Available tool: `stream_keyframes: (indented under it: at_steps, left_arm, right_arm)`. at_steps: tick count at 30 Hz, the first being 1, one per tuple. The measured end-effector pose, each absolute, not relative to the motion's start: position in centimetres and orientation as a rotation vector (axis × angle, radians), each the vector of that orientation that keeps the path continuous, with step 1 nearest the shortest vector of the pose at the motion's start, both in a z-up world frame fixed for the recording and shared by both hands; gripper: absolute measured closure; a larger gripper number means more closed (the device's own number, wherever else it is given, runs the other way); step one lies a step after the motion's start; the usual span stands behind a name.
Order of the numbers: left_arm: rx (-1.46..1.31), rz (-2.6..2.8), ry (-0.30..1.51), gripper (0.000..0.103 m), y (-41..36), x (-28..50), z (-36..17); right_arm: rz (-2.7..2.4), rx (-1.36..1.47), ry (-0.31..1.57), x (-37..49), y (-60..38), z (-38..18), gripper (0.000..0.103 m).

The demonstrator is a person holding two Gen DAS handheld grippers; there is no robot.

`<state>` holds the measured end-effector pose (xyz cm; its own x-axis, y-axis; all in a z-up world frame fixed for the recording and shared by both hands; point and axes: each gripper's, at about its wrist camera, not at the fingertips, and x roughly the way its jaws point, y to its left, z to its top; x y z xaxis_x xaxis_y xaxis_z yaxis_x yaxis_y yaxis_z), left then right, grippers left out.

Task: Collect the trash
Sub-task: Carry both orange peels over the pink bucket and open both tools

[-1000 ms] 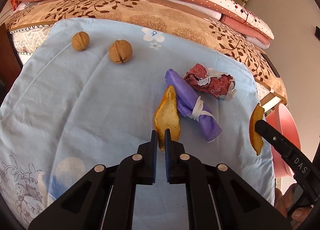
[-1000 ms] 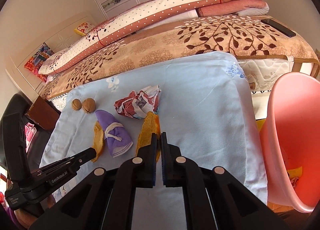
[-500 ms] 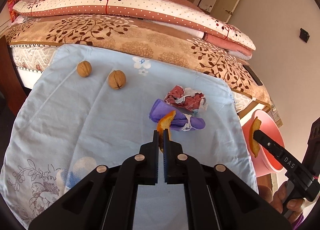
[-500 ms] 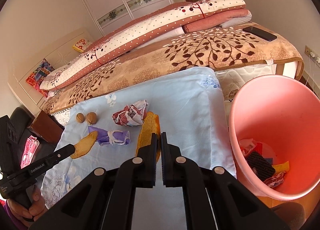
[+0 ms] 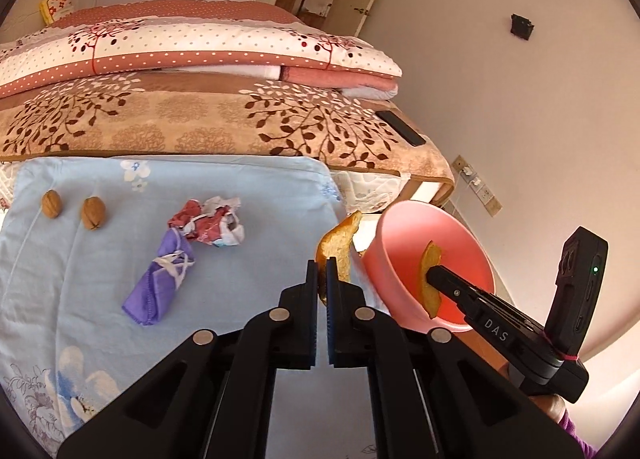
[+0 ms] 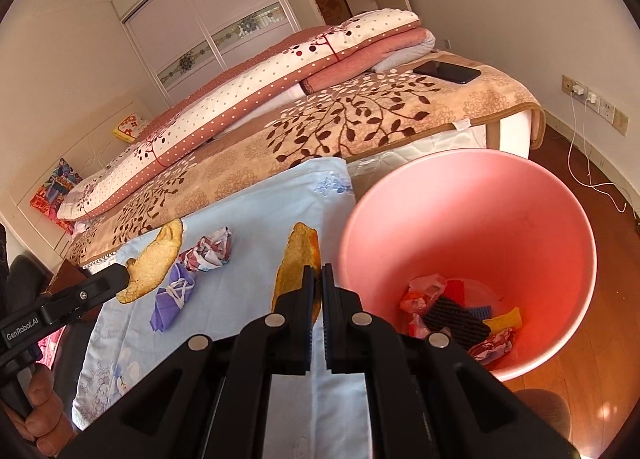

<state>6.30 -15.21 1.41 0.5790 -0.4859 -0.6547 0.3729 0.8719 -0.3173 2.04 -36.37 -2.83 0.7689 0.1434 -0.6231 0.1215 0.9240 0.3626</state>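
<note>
A bedroom in a home: a bed (image 6: 400, 115) fills most of both views, spread with a brown leaf-patterned blanket (image 5: 224, 119) and stacked with a folded dotted quilt (image 5: 192, 47). Behind it stands a built-in wardrobe (image 6: 208, 23) with sliding doors and floral glass bands. A dark phone (image 6: 447, 71) lies on the blanket, chargers hang from wall sockets (image 6: 588, 97), the floor (image 6: 580, 175) is wood, and a pink bin (image 6: 480, 187) stands at the bedside

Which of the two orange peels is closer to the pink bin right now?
The peel in the right claw: from the left wrist view it hangs before the pink bin; the left claw's peel is over the blue cloth's edge.
</note>
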Motion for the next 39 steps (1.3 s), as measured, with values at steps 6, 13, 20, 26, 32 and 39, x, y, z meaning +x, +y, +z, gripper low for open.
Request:
stream_keyframes:
  at_steps: [6,13,20,26,32,39]
  left_arm:
    - [-0.072,-0.625,0.807,0.1,-21.6,6.1,1.3]
    - [0.0,-0.707,0.832,0.1,-27.5,6.5,-0.2]
    - [0.063,-0.72,0.868,0.1,-30.8,7.1,-2.2]
    - [0.082,-0.704,0.88,0.1,-31.8,7.5,-3.1]
    - [0.09,-0.702,0.882,0.095,-32.1,7.6,-3.4]
    - [0.077,-0.708,0.839,0.068,-31.9,7.0,-2.8]
  right_arm:
    - [-0.096,0.443,0.679,0.4,-41.0,-3.2,0.1]
    - [-0.177,0.466,0.673,-0.7,-44.8,-4.1,0.1]
    - [-0.213,0.472,0.693,-0.8,-46.4,-5.3,0.099]
    - [-0.226,0.483,0.71,-0.7,-46.9,-6.1,0.099]
    - [-0.236,0.492,0.711,-0.6,-47.3,-6.4,0.099]
    - [-0.247,0.494,0.717,-0.6,-47.3,-6.5,0.096]
